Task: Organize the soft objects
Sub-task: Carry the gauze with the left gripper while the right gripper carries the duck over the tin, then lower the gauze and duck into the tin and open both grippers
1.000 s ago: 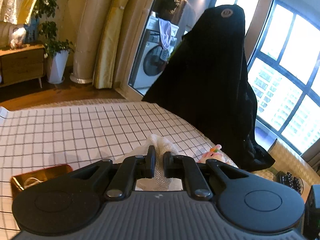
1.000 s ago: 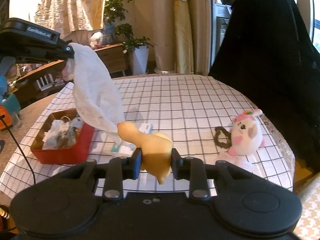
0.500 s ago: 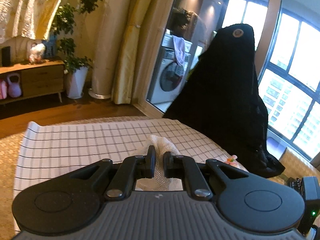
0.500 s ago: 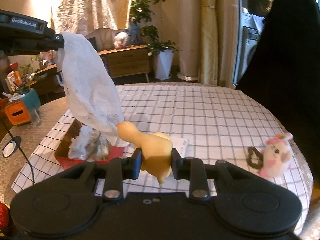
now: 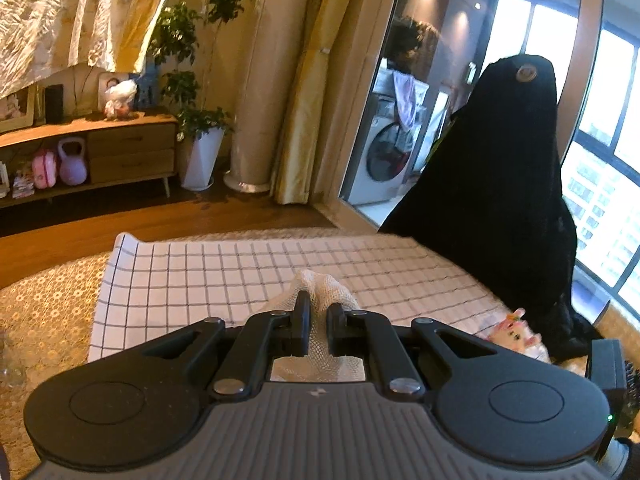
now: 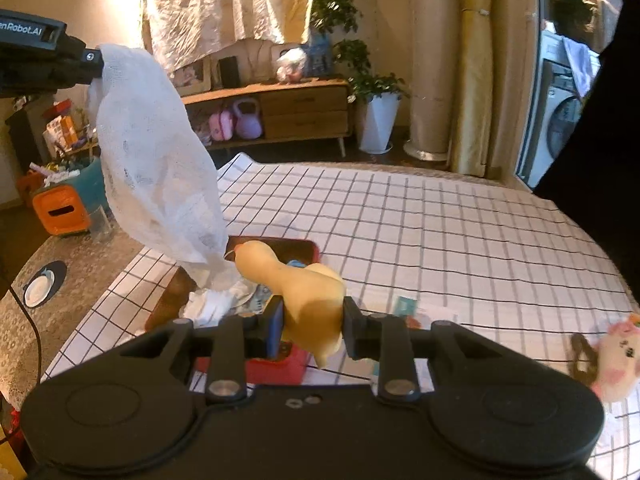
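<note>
My left gripper [image 5: 319, 322] is shut on a white mesh cloth [image 5: 320, 300]. In the right wrist view the cloth [image 6: 156, 168] hangs from that gripper [image 6: 94, 58] high at the left, its lower end over a red box [image 6: 298, 248]. My right gripper [image 6: 312, 320] is shut on a soft yellow duck toy [image 6: 304, 296], held above the near end of the red box. A small pink-and-white plush [image 6: 616, 356] lies at the table's right edge; it also shows in the left wrist view [image 5: 516, 334].
The table carries a white checked cloth [image 6: 440, 224]. The red box holds white tissues and small items [image 6: 216, 300]. A dark hair tie [image 6: 580, 356] lies beside the plush, and small packets [image 6: 404, 306] near the box. A person in black [image 5: 500, 200] stands at the table's far side.
The left gripper has lifted the mesh cloth higher and turned left. The right gripper has moved left with the duck and is now over the red box.
</note>
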